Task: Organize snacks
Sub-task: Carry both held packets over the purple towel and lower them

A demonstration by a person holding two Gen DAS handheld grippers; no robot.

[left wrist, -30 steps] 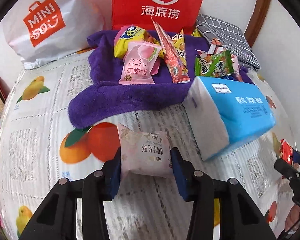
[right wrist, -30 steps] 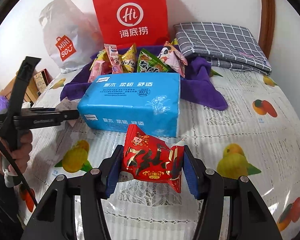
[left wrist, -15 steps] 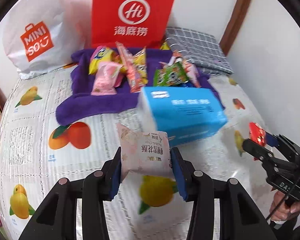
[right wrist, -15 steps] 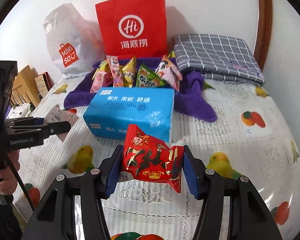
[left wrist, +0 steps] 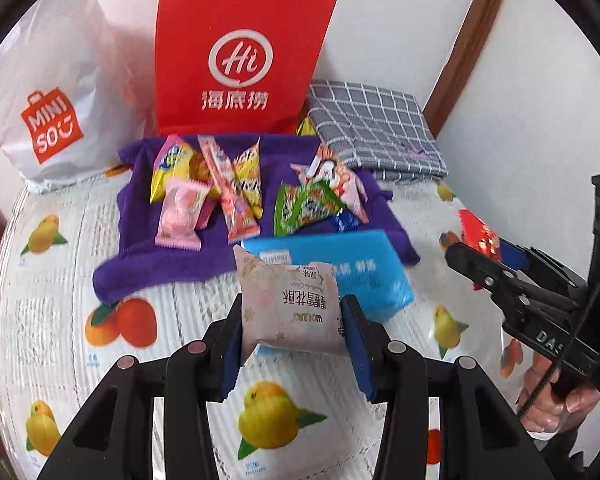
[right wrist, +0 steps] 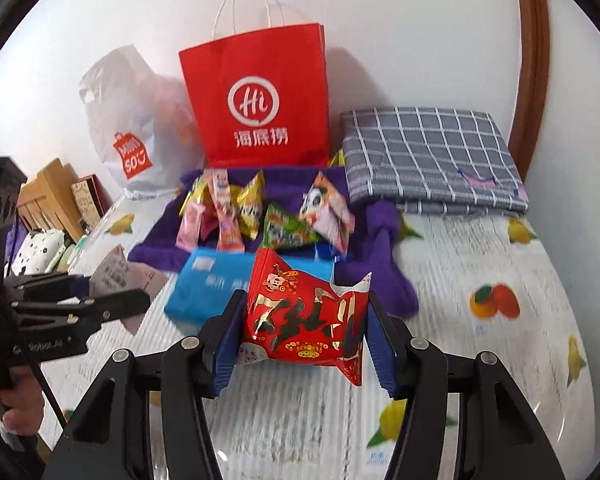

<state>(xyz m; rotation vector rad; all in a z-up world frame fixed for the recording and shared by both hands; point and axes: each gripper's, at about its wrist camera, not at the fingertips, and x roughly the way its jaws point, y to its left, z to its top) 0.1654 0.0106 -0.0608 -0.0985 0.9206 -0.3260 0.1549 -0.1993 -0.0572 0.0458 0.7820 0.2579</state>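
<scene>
Pale-pink packet [left wrist: 290,307] clamped in left gripper [left wrist: 292,332], red packet [right wrist: 304,320] in right gripper [right wrist: 302,338]; two bags behind.

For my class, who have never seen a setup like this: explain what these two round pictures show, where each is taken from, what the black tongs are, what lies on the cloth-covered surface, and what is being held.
No robot here: a person holds hand-operated tongs in each hand, each carrying a wide-angle camera that looks along its two fingers. The left tongs grip a pale pink snack packet; in that view the other hand's tool shows at the right edge. The right tongs grip a red and gold snack packet. Both are held above a fruit-patterned tablecloth. Beyond lie a blue tissue pack, a purple towel carrying assorted snack packets, a red paper bag, a white Miniso bag and a folded grey checked cloth.
</scene>
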